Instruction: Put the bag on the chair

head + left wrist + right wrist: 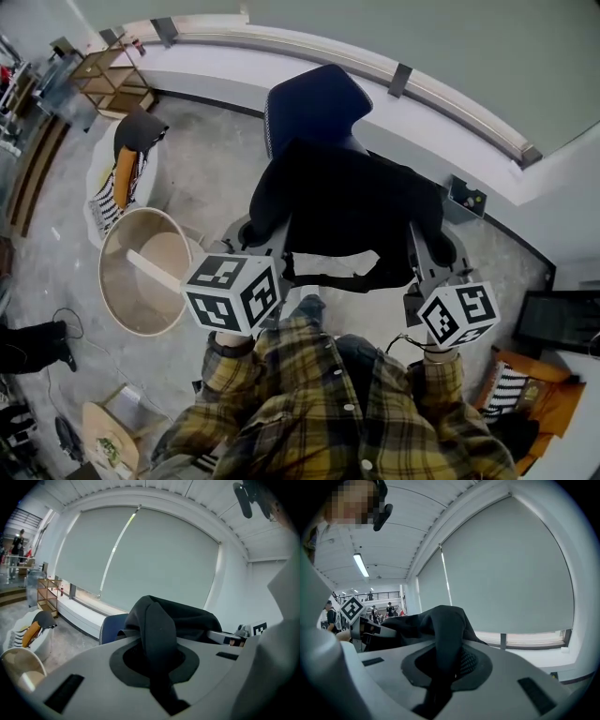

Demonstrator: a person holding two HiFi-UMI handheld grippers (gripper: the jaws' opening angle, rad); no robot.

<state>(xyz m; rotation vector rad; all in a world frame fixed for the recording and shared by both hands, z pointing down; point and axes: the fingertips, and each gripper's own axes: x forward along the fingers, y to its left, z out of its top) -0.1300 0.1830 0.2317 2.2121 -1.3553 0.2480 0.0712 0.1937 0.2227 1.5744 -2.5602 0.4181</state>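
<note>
I hold a black fabric bag [352, 211] up between both grippers, over the seat of a dark blue office chair [314, 103] whose headrest shows beyond it. My left gripper [267, 239] is shut on a fold of the bag [157, 630] at its left end. At the bag's right end my right gripper [427, 253] is shut on another fold of the black cloth [443, 634]. A strap [333, 278] hangs slack under the bag. The bag hides the chair's seat in the head view.
A round beige tub [141, 272] stands on the floor to the left of the chair, with a white seat holding striped and orange things [122, 178] behind it. A long white window ledge [394, 112] runs behind the chair. A wooden shelf [108, 80] is far left.
</note>
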